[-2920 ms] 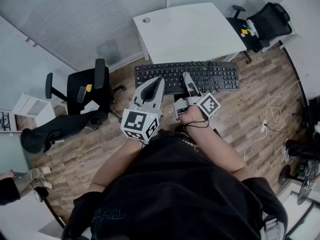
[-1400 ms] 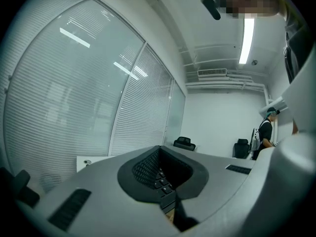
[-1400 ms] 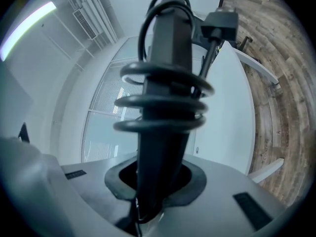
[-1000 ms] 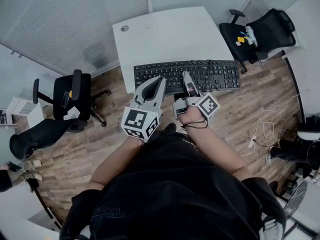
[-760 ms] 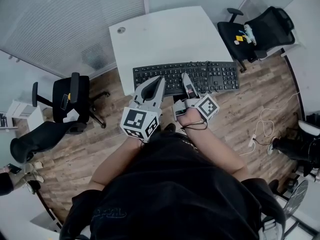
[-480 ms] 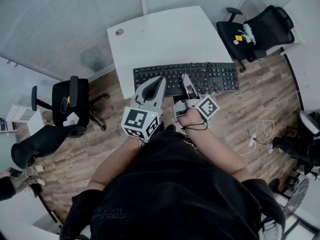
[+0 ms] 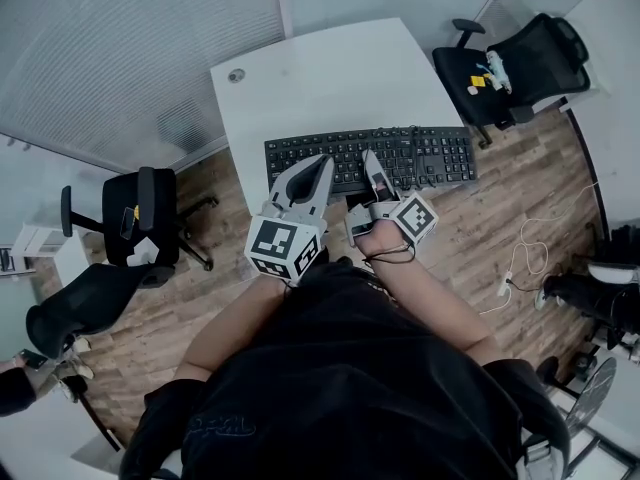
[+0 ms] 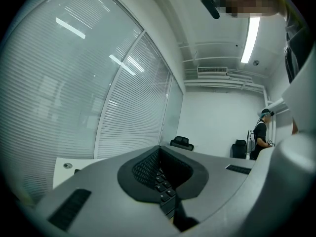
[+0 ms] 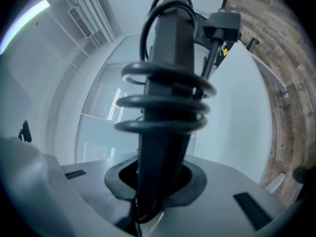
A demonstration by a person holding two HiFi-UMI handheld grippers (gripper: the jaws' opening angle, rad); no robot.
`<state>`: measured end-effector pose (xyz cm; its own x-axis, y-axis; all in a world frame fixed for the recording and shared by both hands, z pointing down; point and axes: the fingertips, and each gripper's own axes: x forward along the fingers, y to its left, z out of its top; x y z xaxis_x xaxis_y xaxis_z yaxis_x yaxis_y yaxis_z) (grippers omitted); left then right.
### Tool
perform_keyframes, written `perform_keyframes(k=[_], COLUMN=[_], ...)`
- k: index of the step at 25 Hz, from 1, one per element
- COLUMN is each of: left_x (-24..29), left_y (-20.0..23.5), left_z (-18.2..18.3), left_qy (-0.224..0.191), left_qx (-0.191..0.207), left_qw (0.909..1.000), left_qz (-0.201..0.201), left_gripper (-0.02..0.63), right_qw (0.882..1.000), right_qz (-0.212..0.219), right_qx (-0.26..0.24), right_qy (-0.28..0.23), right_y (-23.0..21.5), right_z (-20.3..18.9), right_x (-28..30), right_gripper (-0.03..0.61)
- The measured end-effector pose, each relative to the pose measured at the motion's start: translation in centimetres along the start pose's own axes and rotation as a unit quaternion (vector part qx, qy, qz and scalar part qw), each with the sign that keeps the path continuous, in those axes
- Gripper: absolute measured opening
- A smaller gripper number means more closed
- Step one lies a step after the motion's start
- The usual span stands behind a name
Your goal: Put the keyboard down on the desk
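I hold a black keyboard [image 7: 400, 158] level in the air, both grippers on its near long edge. It hangs over the front edge of the white desk [image 7: 330, 68], partly above the wooden floor. My left gripper [image 7: 322, 163] is shut on the keyboard's left half; its keys [image 8: 163, 184] show between the jaws in the left gripper view. My right gripper [image 7: 371, 160] is shut on the middle. In the right gripper view the keyboard [image 9: 165, 107] stands edge-on, with its cable [image 9: 168, 90] coiled round it.
Black office chairs stand to the left [image 7: 150, 213], lower left [image 7: 85, 303] and upper right [image 7: 510, 53], the last with small yellow things on its seat. Loose cables [image 7: 520, 263] lie on the floor at right. A person [image 8: 260, 139] stands far off.
The desk has slid down and left in the head view, nearer to me. The keyboard's far edge now overlaps the desk's front. Both grippers keep their hold.
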<state>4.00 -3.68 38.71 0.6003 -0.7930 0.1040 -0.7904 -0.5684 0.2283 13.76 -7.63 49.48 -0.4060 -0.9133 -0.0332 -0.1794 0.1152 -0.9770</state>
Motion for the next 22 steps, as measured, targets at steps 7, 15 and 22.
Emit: perform_keyframes(k=[7, 15, 22], left_x=[1.8, 2.7, 2.3], left_y=[4.6, 9.3, 11.8], left_z=[1.4, 3.3, 5.1], left_qy=[-0.004, -0.022, -0.031], left_qx=[-0.001, 0.0, 0.01], left_qw=[1.0, 0.9997, 0.9994], left_qz=[0.006, 0.01, 0.011], left_gripper=[0.014, 0.014, 0.014], right_qw=[1.0, 1.0, 1.0], right_qz=[0.001, 0.008, 0.023], right_qx=[-0.003, 0.003, -0.008], right_qy=[0.011, 0.02, 0.018], right_y=[0.2, 0.8, 2.5], right_z=[-0.9, -2.4, -3.2], right_x=[5.1, 10.0, 13.0], right_gripper=[0.084, 0.084, 0.084])
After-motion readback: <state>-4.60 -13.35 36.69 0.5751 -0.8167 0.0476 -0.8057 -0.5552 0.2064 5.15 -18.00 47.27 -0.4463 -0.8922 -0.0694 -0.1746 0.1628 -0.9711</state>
